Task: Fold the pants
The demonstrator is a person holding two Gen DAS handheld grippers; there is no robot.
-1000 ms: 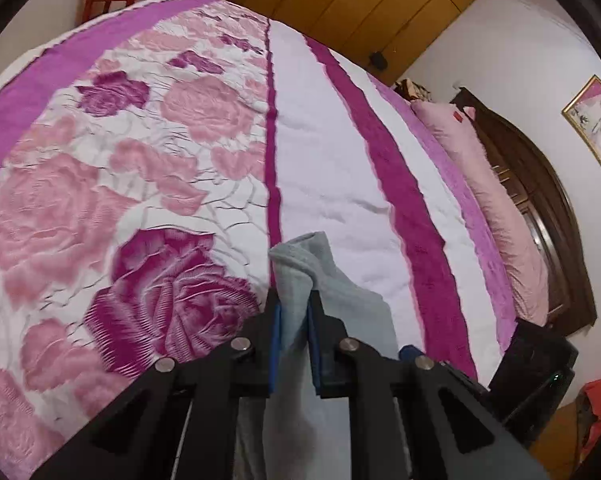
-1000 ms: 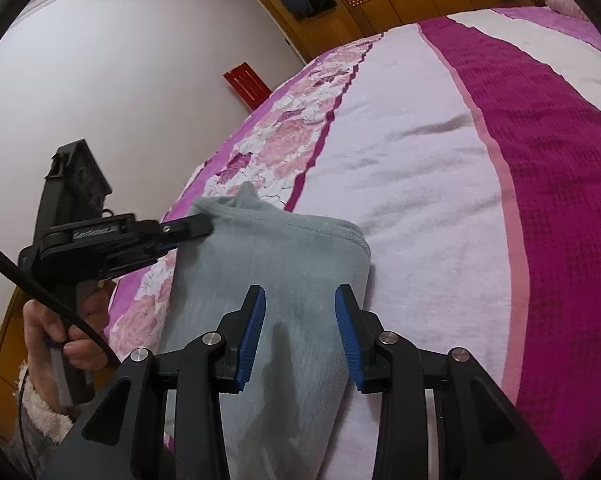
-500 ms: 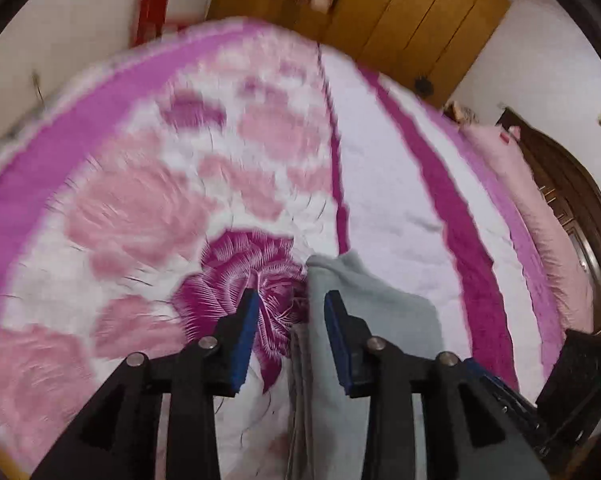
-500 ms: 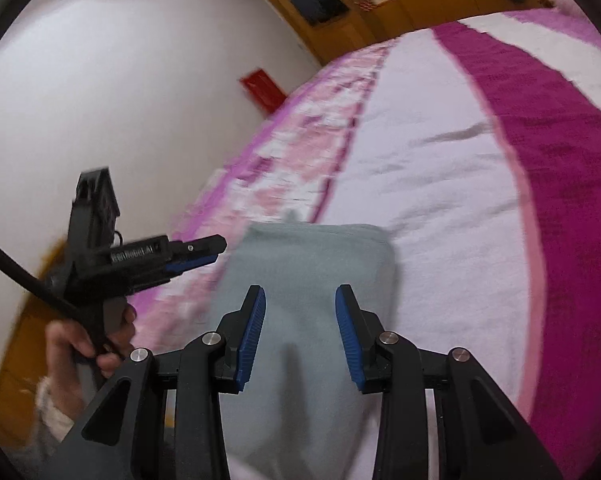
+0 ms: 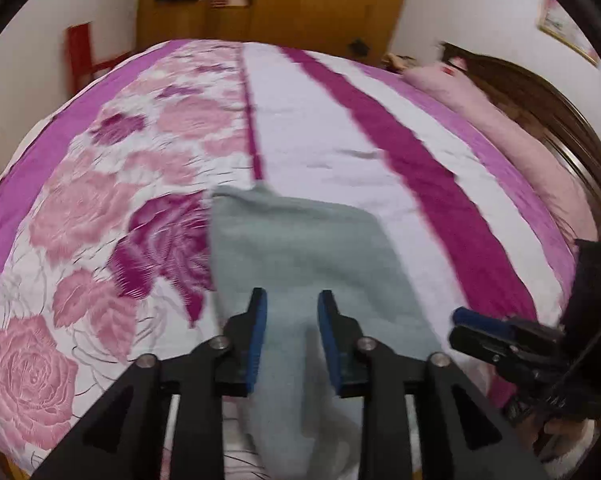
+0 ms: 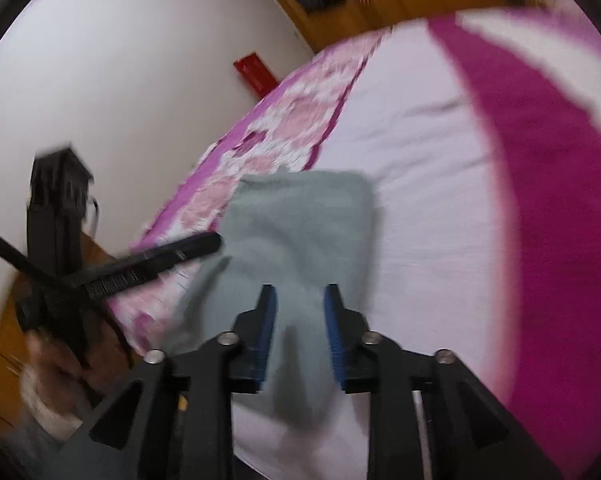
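Soft, limp grey-green fabric pants (image 5: 300,248), folded on the pink floral bed (image 5: 100,208), are judged best pinched at a doubled edge; left tongs (image 5: 291,304) and right tongs (image 6: 300,298) are parted, empty.

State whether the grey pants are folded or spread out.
Folded: the grey pants lie as a compact rectangle with a rounded doubled far edge on the bedspread.

White lettering runs along the side of the left tool (image 6: 210,243) in the right wrist view, too blurred to read; no other text is legible.
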